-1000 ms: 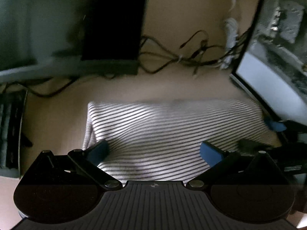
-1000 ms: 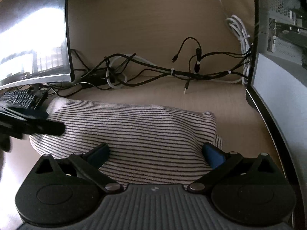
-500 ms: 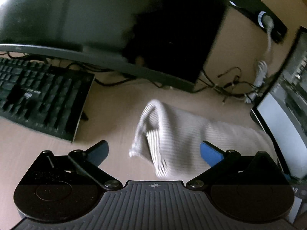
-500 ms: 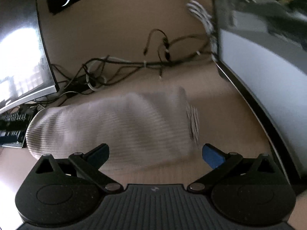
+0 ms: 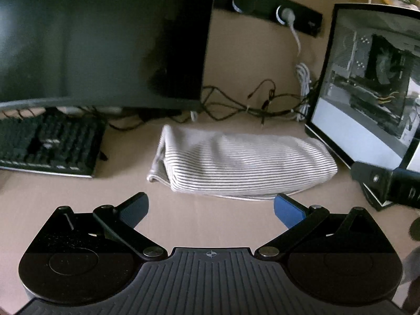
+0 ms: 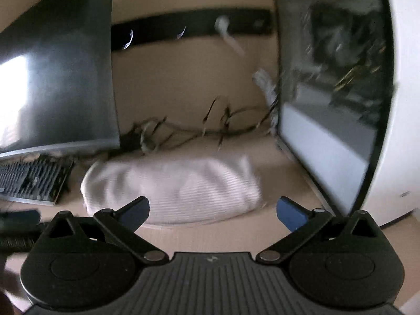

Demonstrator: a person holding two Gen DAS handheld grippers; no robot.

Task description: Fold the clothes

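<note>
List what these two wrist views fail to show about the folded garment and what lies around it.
- Folded grey-and-white striped garment: the right wrist view smears its stripes with motion blur; its underside and inner layers are hidden by its own folds.
- Black keyboard: cut off by the left edge; the key legends are too dark.
- Tangled dark cables: the ends run behind the curved black monitor.
- Dark device at the right edge of the left wrist view: cropped, so unidentifiable.

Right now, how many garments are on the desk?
1: a striped folded garment lying between the keyboard and the glass-sided computer case, free of both open grippers. Others may lie outside view.
</note>
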